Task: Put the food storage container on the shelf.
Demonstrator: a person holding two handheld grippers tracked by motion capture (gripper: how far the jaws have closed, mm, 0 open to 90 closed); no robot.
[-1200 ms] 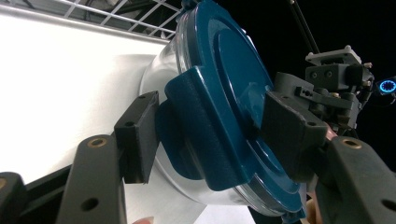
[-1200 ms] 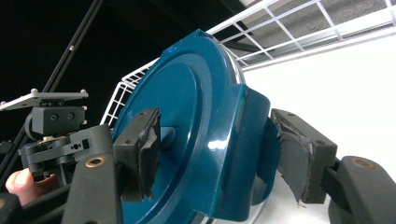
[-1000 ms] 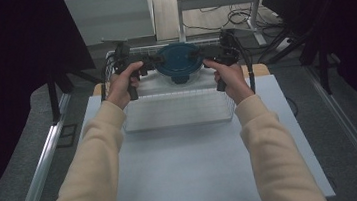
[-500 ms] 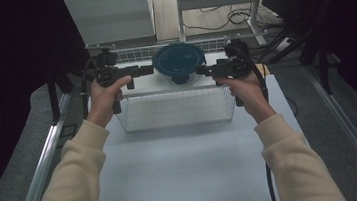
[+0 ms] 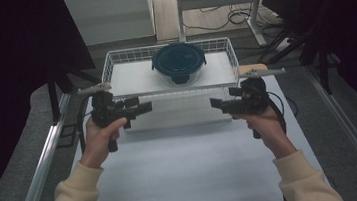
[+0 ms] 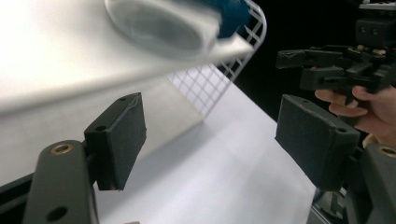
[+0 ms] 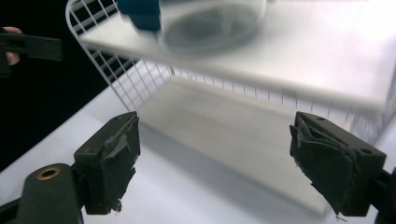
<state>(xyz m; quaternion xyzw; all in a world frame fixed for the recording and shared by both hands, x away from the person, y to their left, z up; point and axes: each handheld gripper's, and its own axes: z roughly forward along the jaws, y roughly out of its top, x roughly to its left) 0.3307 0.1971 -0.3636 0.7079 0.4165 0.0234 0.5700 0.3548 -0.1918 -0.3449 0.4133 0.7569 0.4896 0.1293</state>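
A round clear container with a dark blue lid (image 5: 178, 61) stands on the top shelf of a white wire rack (image 5: 107, 66) at the far side of the table. My left gripper (image 5: 139, 107) hovers open in front of the rack's left end, nothing between its pads. My right gripper (image 5: 218, 104) hovers open before the right end, likewise empty. Their tips face each other. In the left gripper view the open gripper (image 6: 212, 140) sits below the blurred container (image 6: 173, 23). The right gripper view has the open gripper (image 7: 224, 158) under the same container (image 7: 210, 21) and rack (image 7: 112, 65).
The white table top (image 5: 189, 170) spreads between the rack and the person. A lower shelf space (image 7: 233, 126) opens beneath the rack's top. Metal rails (image 5: 39, 180) run along both table sides. Cables and desk legs (image 5: 217, 6) lie on the floor beyond.
Both grippers have drawn back from the sides of the container, toward the person and lower. The container now rests on the rack's top shelf, free of them.
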